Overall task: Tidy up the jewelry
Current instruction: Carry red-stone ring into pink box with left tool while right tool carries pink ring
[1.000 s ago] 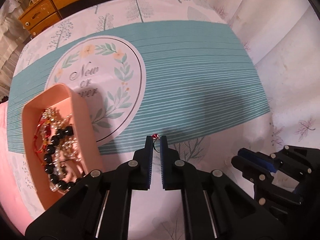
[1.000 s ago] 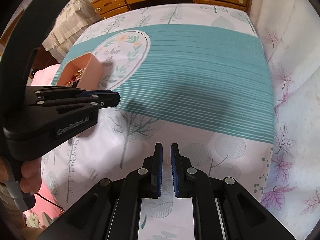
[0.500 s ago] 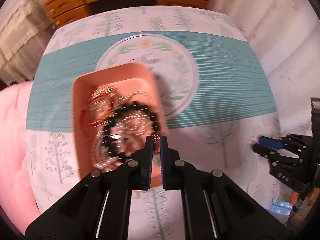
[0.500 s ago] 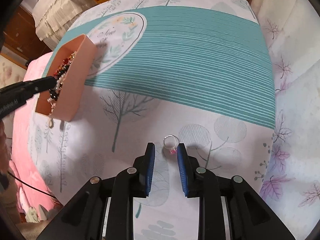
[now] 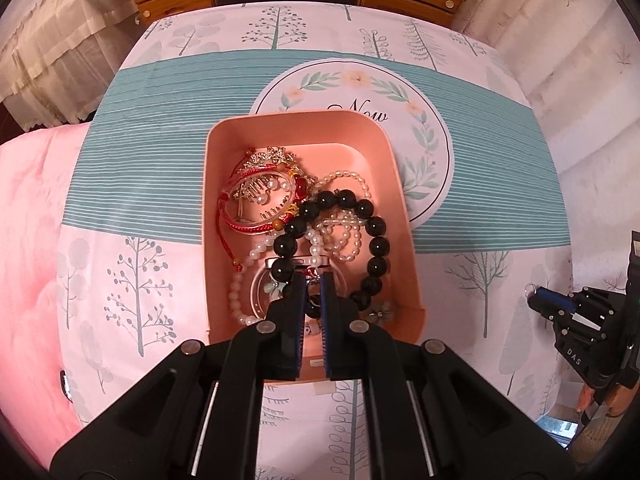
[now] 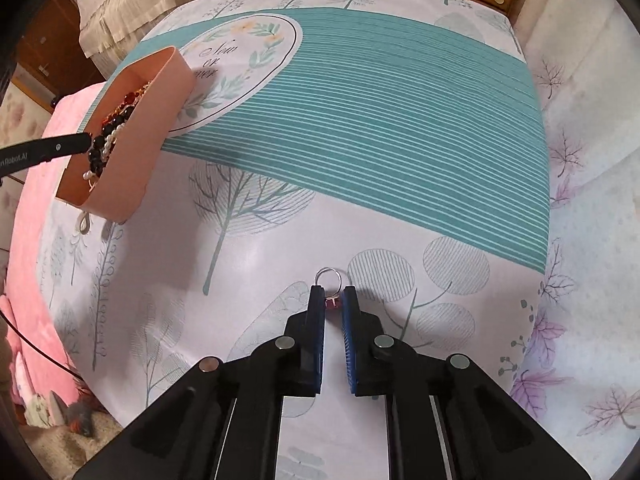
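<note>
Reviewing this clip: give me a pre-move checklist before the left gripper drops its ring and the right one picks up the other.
1. left gripper above the pink tray: ok.
2. red-stone ring pinched between its fingers: ok.
3. Drop spot free: not ok, black bead bracelet and pearls lie beneath.
4. silver ring between the right gripper tips: ok.
5. Right jaws closed on it: cannot tell.
6. Grippers apart: ok.

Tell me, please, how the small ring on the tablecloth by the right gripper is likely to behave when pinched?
The ring looks thin and light, so it may skid on the tablecloth. The right gripper straddles only its red stone end, so it could pivot or slip.
</note>
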`<state>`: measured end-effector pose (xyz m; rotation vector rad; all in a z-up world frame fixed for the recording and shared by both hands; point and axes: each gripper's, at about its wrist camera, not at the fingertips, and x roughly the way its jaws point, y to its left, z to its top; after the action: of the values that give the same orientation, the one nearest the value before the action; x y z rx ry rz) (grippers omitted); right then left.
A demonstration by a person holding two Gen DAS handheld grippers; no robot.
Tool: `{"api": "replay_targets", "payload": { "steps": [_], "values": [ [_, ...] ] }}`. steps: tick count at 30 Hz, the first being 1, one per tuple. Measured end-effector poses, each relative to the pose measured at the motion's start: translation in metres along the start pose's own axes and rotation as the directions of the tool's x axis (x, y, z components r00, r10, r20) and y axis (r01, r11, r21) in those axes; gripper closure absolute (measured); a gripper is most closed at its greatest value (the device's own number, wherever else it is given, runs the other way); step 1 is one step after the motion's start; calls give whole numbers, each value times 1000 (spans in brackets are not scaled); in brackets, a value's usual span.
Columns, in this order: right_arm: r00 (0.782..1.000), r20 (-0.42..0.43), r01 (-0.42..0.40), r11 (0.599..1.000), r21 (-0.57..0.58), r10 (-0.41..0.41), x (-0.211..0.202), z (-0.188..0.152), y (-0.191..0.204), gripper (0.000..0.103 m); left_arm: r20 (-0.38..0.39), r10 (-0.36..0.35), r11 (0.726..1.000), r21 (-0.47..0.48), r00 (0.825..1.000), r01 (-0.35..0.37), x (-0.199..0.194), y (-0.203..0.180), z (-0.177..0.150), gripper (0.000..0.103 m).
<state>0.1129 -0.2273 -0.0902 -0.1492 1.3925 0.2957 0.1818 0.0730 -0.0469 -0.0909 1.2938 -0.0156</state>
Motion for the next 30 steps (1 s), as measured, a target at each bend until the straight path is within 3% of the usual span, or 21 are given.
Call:
{"api": "replay_targets", "payload": {
  "steps": [5,8,12,16,24,30],
  "values": [
    [999,38,-4,1000,1,4,-15,-1,8,94,12,0,1000,0,1000,0,-3,3,2,98],
    [993,93,-71,998,-1,70,-38,4,22,94,21,-2,1000,-3,1000,2,-8,8,2,98],
    [971,166,-171,985,-20,172,-66,18,48,94,35,-9,1000,-11,999,10,-16,18,0,98],
    [934,209,-283,957,-58,289,-81,41,86,94,29,-17,1000,-18,999,17,-16,27,-4,98],
    [921,119,-362,928,-81,370,-48,79,153,94,8,-38,999,-7,999,38,-10,38,-20,98],
    [933,54,-353,933,-61,357,-25,86,176,94,6,-58,998,38,998,58,-11,35,-27,98]
  ]
}}
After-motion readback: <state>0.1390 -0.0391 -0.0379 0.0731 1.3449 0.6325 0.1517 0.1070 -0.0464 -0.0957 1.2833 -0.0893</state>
